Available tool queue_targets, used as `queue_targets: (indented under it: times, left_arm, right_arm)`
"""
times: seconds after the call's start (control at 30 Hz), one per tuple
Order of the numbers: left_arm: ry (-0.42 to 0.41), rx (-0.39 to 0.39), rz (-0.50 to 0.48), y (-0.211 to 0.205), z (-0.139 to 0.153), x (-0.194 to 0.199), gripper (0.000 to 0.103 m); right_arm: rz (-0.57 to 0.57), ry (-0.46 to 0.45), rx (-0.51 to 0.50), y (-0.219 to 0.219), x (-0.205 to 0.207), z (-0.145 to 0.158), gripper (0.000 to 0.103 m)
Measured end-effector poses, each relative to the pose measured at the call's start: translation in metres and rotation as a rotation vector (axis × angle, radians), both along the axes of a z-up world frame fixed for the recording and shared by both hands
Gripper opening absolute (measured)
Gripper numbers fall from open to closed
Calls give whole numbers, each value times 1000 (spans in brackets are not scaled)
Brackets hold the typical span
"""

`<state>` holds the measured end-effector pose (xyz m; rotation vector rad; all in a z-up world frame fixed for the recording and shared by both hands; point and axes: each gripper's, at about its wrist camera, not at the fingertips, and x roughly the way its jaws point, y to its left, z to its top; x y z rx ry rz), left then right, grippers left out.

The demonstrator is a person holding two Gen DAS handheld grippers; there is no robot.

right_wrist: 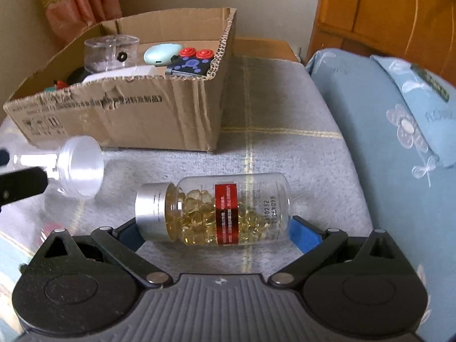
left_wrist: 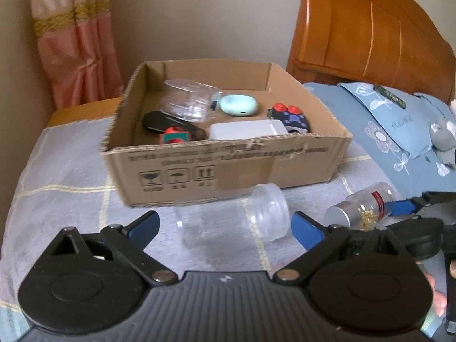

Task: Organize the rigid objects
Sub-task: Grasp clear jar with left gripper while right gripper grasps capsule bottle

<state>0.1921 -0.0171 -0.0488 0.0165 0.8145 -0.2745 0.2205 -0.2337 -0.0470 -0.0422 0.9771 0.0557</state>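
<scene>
A clear empty plastic jar (left_wrist: 242,216) lies on its side on the grey checked blanket, between the open fingers of my left gripper (left_wrist: 225,228); it also shows in the right wrist view (right_wrist: 77,168). A clear capsule bottle (right_wrist: 216,208) with a silver cap and red label lies on its side between the fingers of my right gripper (right_wrist: 213,235), cap at the left finger, base at the right finger; contact is unclear. The bottle also shows in the left wrist view (left_wrist: 362,208). A cardboard box (left_wrist: 228,165) behind them holds several objects.
In the box are a clear container (left_wrist: 188,102), a mint case (left_wrist: 239,105), a white box (left_wrist: 248,129), a red-buttoned toy (left_wrist: 287,116) and dark items. A blue flowered pillow (right_wrist: 399,131) lies right, a wooden headboard (left_wrist: 370,28) behind, a pink curtain (left_wrist: 74,42) left.
</scene>
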Motion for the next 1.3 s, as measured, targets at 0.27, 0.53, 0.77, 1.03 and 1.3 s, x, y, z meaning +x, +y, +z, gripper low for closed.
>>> queue_targets:
  times: [0.27, 0.53, 0.77, 1.03, 1.3]
  left_arm:
    - [-1, 110, 9, -20, -17, 12, 101]
    - [11, 162, 91, 7, -26, 12, 102]
    - [29, 155, 88, 16, -39, 19, 102]
    - [25, 98, 103, 20, -46, 22, 102]
    - [22, 97, 106, 19, -46, 23, 102]
  right_arm:
    - [43, -35, -2, -3, -3, -1, 103]
    - [72, -67, 1, -5, -7, -2, 103]
    - [67, -71, 1, -5, -8, -2, 103]
    - [46, -49, -2, -1, -4, -1, 103]
    - [38, -30, -4, 8, 2, 0, 103]
